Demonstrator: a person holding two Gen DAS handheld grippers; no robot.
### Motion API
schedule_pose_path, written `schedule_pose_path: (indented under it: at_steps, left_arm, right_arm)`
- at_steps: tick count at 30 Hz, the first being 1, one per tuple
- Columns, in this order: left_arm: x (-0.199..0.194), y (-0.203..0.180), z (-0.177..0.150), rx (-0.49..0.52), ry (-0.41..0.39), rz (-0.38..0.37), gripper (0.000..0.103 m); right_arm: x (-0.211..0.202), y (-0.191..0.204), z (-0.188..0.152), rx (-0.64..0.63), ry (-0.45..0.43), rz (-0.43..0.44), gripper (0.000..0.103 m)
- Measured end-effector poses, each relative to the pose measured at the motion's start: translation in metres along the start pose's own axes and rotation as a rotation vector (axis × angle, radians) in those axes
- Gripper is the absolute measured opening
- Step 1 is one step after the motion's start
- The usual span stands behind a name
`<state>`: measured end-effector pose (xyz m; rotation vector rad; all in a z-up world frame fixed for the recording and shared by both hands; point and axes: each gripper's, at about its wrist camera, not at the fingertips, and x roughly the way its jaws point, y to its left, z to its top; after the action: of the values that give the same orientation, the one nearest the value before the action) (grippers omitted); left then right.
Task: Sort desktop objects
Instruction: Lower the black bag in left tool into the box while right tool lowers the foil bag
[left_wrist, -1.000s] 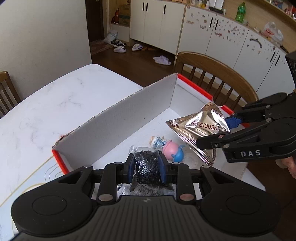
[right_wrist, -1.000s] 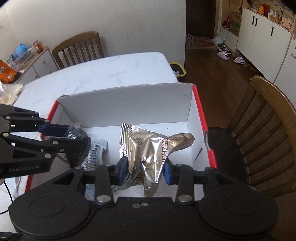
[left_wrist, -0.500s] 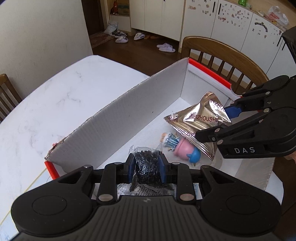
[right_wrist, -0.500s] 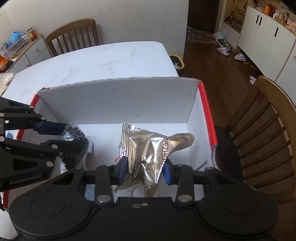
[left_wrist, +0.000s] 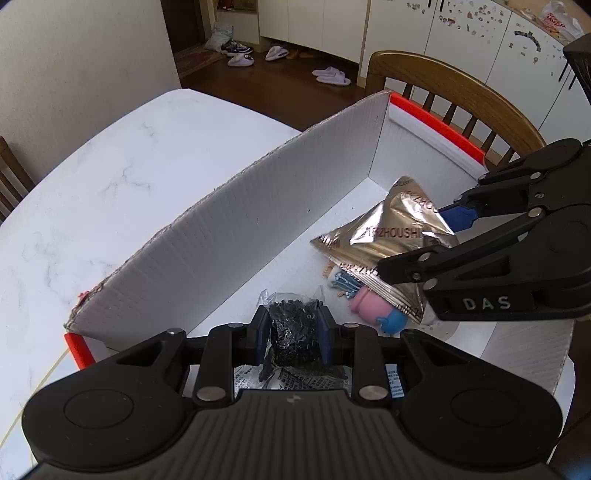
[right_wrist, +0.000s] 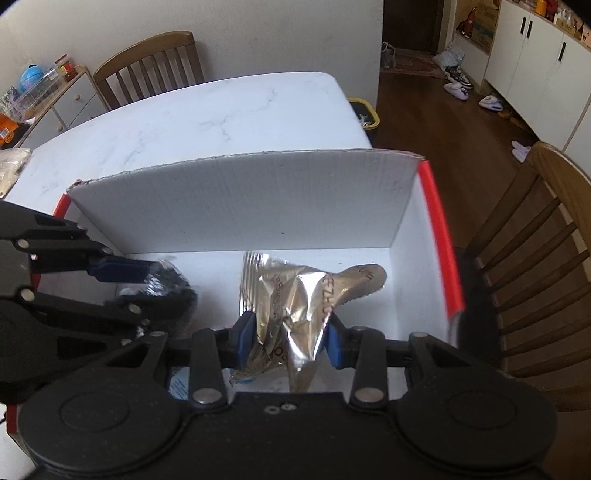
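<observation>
Gold foil packet (right_wrist: 295, 295): clamped in right tool (right_wrist: 286, 341), over the box (right_wrist: 258, 199).
Left tool (left_wrist: 291, 334): clamped on black-bead bag (left_wrist: 293, 328).

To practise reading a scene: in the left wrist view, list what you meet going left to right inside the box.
Bag of black pieces in the left gripper → pink and blue toy → gold foil packet → right gripper.

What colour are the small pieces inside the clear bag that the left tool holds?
Black. The bag shows best in the left wrist view.
</observation>
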<state>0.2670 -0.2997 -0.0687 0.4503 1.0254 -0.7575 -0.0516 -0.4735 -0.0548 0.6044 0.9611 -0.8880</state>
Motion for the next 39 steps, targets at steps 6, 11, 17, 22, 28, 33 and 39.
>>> schedule_pose_path:
  at_steps: [6, 11, 17, 22, 28, 33, 39]
  left_arm:
    - [0.008, 0.002, 0.0, -0.009, 0.025, -0.01, 0.026]
    - [0.012, 0.002, -0.001, -0.011, 0.04, -0.011, 0.026]
    - [0.016, 0.0, -0.004, -0.003, 0.059, -0.011, 0.026]
    - [0.016, 0.001, -0.005, -0.003, 0.061, -0.012, 0.026]
    - [0.013, 0.001, -0.005, -0.004, 0.063, 0.008, 0.026]
    - [0.01, -0.002, -0.005, 0.013, 0.059, 0.026, 0.026]
    - [0.003, -0.003, -0.011, 0.009, 0.056, 0.031, 0.028]
  right_arm:
    - [0.008, -0.002, 0.002, 0.023, 0.009, 0.009, 0.038]
    - [0.01, -0.002, 0.003, 0.03, 0.009, 0.009, 0.039]
    - [0.009, -0.002, 0.0, 0.038, 0.007, 0.01, 0.043]
    - [0.008, -0.003, 0.0, 0.034, 0.005, 0.006, 0.044]
    - [0.005, -0.002, 0.001, 0.03, 0.006, -0.004, 0.059]
    - [-0.002, -0.003, -0.002, 0.02, -0.002, -0.007, 0.063]
    - [-0.012, -0.004, -0.007, 0.017, -0.013, -0.003, 0.064]
